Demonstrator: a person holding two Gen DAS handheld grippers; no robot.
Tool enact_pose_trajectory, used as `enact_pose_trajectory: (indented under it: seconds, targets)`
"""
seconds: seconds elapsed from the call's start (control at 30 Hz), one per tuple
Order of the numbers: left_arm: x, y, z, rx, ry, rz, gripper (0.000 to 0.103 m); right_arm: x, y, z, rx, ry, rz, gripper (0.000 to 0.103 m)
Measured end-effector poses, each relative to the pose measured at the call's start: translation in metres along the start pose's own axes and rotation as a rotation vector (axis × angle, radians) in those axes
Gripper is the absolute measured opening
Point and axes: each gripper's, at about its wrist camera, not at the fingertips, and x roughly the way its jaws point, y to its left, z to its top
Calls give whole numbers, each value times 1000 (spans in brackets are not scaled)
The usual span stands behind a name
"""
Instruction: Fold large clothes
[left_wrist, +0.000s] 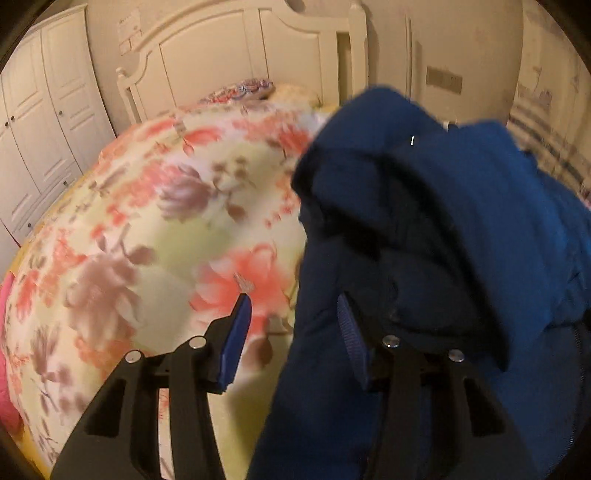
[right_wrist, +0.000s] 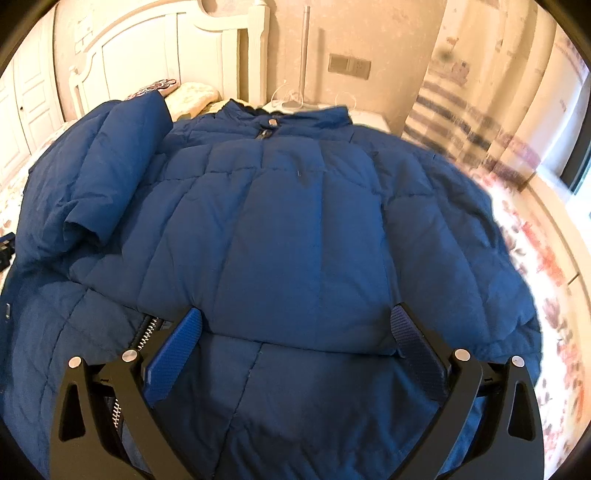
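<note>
jacket (right_wrist: 295, 221) spread on floral bedcover (left_wrist: 147, 206).

The jacket (right_wrist: 295, 221) covers most of the near bed (left_wrist: 147, 221), its folded sleeve (right_wrist: 110, 166) a raised hump on the left. Bare bedspread lies open left of the jacket and in a strip on its right. The headboard (left_wrist: 240, 55) closes off the far end.

Bed (left_wrist: 155, 206) with floral cover and white headboard (left_wrist: 236, 48). Blue padded jacket (right_wrist: 295, 229) spread front up on cover, collar toward headboard. Two pillows (left_wrist: 243, 90) at head end.
</note>
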Motion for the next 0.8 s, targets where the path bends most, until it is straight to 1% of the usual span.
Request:
enact_pose_trajectory:
  seconds: [0.03, 0.1, 0.13, 0.17, 0.2, 0.27, 0.3, 0.33, 0.4, 0.43, 0.5, 0.53, 0.57, 0.6, 0.63, 0.67, 0.73, 0.77, 0.8]
  targets:
    - [1, -1, -1, 5, -2, 9, 50, -9, 9, 0, -43, -44, -7, 96]
    - [3, -2, -2, 8, -5, 47, 62, -29, 35, 0, -155, -133, 21, 96]
    - [6, -2, -3, 10, -3, 61, 64, -40, 57, 0, -242, -174, 41, 96]
    - [7, -2, -2, 9, 1, 71, 67, -46, 74, 0, -305, -192, 45, 96]
    - [8, -1, -2, 5, 4, 78, 70, -52, 100, 1, -398, -209, 49, 96]
    - [7, 3, -1, -11, 7, 78, 74, -58, 135, 4, -530, -237, 53, 95]
    - [7, 5, -1, -23, 9, 73, 77, -57, 153, 5, -594, -251, 37, 94]
    - [8, 9, -1, -39, 15, 63, 78, -54, 164, 8, -636, -252, 23, 94]
    - [10, 16, 0, -72, 27, 40, 82, -39, 187, 14, -715, -242, -12, 89]
    - [10, 18, 0, -82, 30, 33, 83, -29, 195, 16, -745, -226, -20, 84]
    - [11, 21, 0, -102, 38, 14, 85, -8, 204, 18, -787, -183, -19, 81]
    - [11, 22, 0, -107, 40, 10, 85, -5, 205, 17, -784, -186, -12, 75]
    - [12, 23, 0, -113, 42, 3, 85, -5, 201, 19, -756, -195, 18, 65]
    - [12, 23, -1, -116, 44, 0, 85, -7, 196, 23, -718, -193, 56, 60]
    - [13, 24, -1, -120, 46, -4, 86, -14, 183, 30, -629, -191, 129, 50]
    - [13, 24, -1, -122, 47, -7, 86, -23, 166, 38, -530, -206, 201, 42]
    - [13, 25, -1, -126, 49, -11, 86, -41, 123, 51, -299, -234, 344, 37]
    - [13, 25, -1, -128, 50, -13, 86, -47, 94, 56, -156, -248, 421, 36]
    - [14, 26, -1, -130, 51, -16, 86, -51, 73, 57, -52, -257, 467, 36]
